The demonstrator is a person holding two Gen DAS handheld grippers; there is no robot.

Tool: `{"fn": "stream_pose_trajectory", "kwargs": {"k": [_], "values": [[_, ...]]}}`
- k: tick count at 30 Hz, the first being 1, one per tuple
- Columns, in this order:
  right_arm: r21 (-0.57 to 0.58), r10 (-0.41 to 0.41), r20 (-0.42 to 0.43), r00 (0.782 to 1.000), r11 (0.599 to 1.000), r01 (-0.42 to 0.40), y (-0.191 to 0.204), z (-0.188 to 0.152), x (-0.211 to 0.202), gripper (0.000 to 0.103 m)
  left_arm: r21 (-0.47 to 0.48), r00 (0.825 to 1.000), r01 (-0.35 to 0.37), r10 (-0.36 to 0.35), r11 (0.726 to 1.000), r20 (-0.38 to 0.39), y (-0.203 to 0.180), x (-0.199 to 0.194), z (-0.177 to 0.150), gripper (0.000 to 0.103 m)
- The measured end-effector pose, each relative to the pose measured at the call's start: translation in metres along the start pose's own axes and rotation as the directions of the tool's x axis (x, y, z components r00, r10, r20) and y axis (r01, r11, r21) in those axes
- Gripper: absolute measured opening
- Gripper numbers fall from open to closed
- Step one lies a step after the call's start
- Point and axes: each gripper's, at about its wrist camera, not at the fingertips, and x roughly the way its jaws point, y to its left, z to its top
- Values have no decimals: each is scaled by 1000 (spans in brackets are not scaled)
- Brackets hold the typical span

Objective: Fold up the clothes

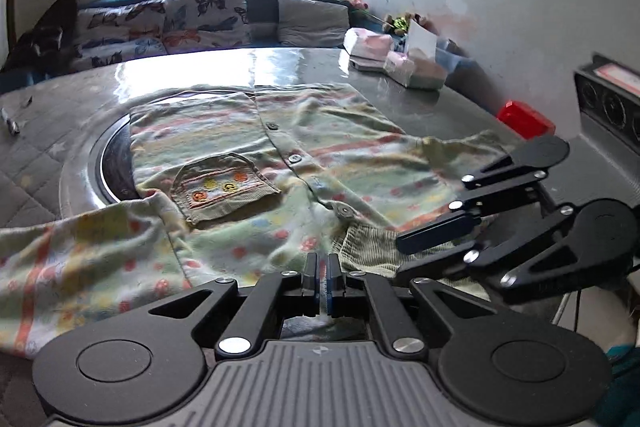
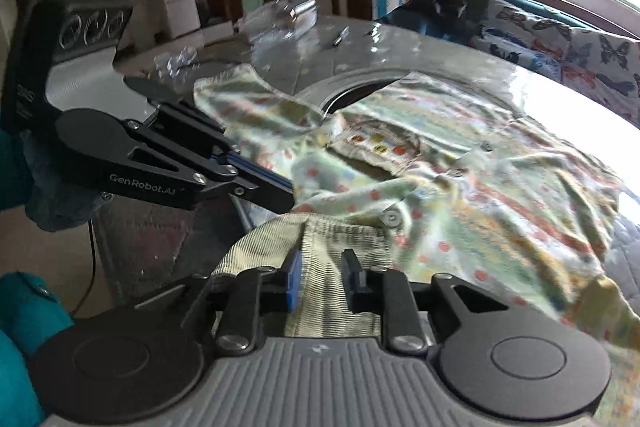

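**Patterned Shirt Spread on Glossy Table**

A pale green buttoned shirt [image 1: 304,155] with a chest pocket [image 1: 226,187] was laid flat across a glossy grey table [image 1: 400,99] — partly over a round recess. Its ribbed collar [image 2: 320,267] was seen between the right gripper [image 2: 322,277]'s parted jaws, unpinched. The left gripper [image 1: 323,269]'s jaws were pressed together just above the fabric — whether cloth was caught could not be told.

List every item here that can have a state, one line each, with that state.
Button-up shirt: spread front-up on the table, buttoned, wrinkled, not yet folded.
Chest pocket: lying flat.
Ribbed collar: at the near edge, between the right gripper's fingers.
Left gripper: shut at the shirt's near edge.
Right gripper: open around the collar, pads not pressing.
Table: glossy, reflecting window light.
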Motion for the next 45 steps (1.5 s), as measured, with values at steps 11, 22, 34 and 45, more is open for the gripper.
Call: {"fn": "stream_pose_trajectory", "kwargs": {"k": [11,22,34,45], "values": [[17,-34,41,999,999,34,-4,-1,-17,4,90,999,-1,5,996,-39,-6,14,-8,3],[116,-28,127,992,993,14,-21,2,-50,3,112,999,36,-33,993,-24,-19,17,0,4],[145,-29,142,989,989,8,-25,-1,-51,3,87,998,-67,68,994,-8,-10,27,10,8],[77,18,82,996,997,-24,-14,3,-34,3,120,999,15,-12,993,-31,-27,32,-2,16]]}}
